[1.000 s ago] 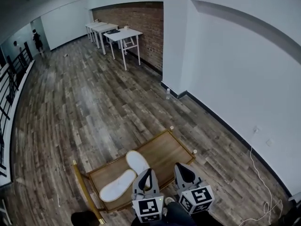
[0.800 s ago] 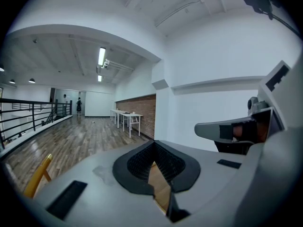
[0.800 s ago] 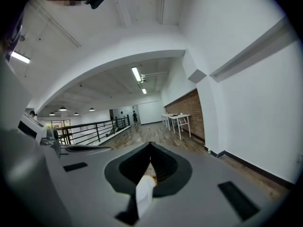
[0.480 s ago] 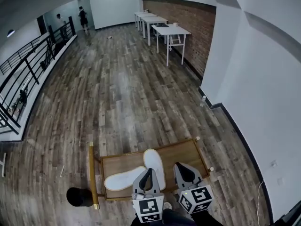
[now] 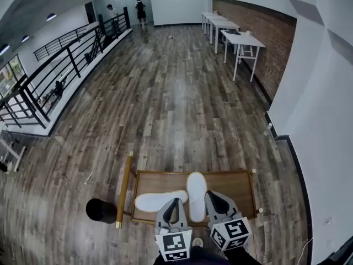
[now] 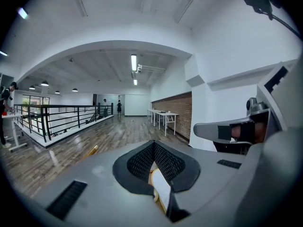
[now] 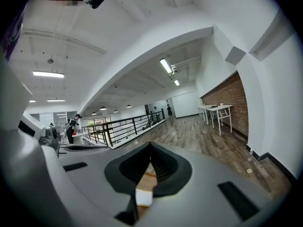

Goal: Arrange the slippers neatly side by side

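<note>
Right now the crosswise slipper (image 5: 160, 200) lies at nine o'clock of the upright slipper (image 5: 197, 187) on the wooden tray (image 5: 238, 185). The left gripper (image 5: 175, 200) and right gripper (image 5: 210, 194) hover at six o'clock, jaws together and empty. A closed-jaw shove could skid a slipper off.

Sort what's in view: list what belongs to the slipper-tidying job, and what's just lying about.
Job:
crosswise slipper
lengthwise slipper
wooden platform under them
left tool
right tool

Lying about:
black round object beside the platform
white tables by the brick wall
black railing
</note>
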Available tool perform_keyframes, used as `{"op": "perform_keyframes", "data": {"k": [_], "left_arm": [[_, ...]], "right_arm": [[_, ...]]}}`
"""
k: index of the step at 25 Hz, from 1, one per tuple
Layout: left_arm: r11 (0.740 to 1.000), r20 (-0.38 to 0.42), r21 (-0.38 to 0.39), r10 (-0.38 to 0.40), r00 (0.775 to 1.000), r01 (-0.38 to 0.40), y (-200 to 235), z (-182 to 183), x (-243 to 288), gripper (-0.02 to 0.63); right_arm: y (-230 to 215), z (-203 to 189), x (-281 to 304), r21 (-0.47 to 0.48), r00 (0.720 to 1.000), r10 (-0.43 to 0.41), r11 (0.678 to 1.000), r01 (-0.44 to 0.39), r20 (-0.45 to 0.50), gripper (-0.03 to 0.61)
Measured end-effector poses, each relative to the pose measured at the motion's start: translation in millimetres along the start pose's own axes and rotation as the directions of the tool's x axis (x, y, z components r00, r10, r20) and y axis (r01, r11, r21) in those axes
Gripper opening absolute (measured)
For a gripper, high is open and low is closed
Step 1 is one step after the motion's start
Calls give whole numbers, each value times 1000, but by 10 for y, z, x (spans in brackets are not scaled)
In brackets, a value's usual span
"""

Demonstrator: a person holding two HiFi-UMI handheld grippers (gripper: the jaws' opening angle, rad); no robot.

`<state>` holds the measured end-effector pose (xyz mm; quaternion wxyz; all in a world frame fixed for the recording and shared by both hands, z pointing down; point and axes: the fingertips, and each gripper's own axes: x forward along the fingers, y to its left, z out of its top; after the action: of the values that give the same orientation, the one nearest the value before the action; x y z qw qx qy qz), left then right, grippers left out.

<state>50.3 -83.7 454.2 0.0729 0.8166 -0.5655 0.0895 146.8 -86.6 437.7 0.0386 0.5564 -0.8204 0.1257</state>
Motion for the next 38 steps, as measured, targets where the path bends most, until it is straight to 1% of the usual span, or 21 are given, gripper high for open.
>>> {"op": "perform_keyframes", "data": {"k": [6,9,13,18,21,24,29,32,34,36,38], "left_arm": [[998,-13,-11,64,998,-64,213,-54,-105,-9],[998,-8,-12,68,998,-68,300,-17,-85,-9],[998,-1,3,70,998,-70,396,40,-36,-9],[999,6,16,42,999,-42,444,64,93,-9],[1000,1,4,26,1000,-26,465,17,171,-9],[1000,0,-9,-7,1000,7,435,0,251,-9],[999,2,0,-40,999,40,441,31,336,-9],[999,-11,-5,-54,998,54,399,3,369,-9],[999,-21,-27,-43,999,42,417,-59,379,-9],[998,-19,-60,-2,1000,1,503,-136,378,-9],[997,-24,-69,43,999,-45,608,-241,365,-9]], "right_arm": [[215,-38,116,-3,998,69,998,-69,-11,-2],[237,-27,187,0,997,75,997,-75,-16,-2],[195,0,263,2,998,57,998,-57,-9,-2],[157,40,386,-5,999,34,999,-34,1,-2],[156,37,426,-16,1000,23,1000,-23,1,-2],[103,60,425,-21,1000,-6,1000,6,7,-2],[34,72,436,-15,999,-51,999,51,10,-2],[-3,75,438,-13,998,-60,998,60,8,-2],[-3,75,450,-16,998,-59,998,60,7,-2],[11,76,462,-20,998,-60,998,60,7,-2],[32,63,474,-22,998,-63,998,63,3,-2]]}}
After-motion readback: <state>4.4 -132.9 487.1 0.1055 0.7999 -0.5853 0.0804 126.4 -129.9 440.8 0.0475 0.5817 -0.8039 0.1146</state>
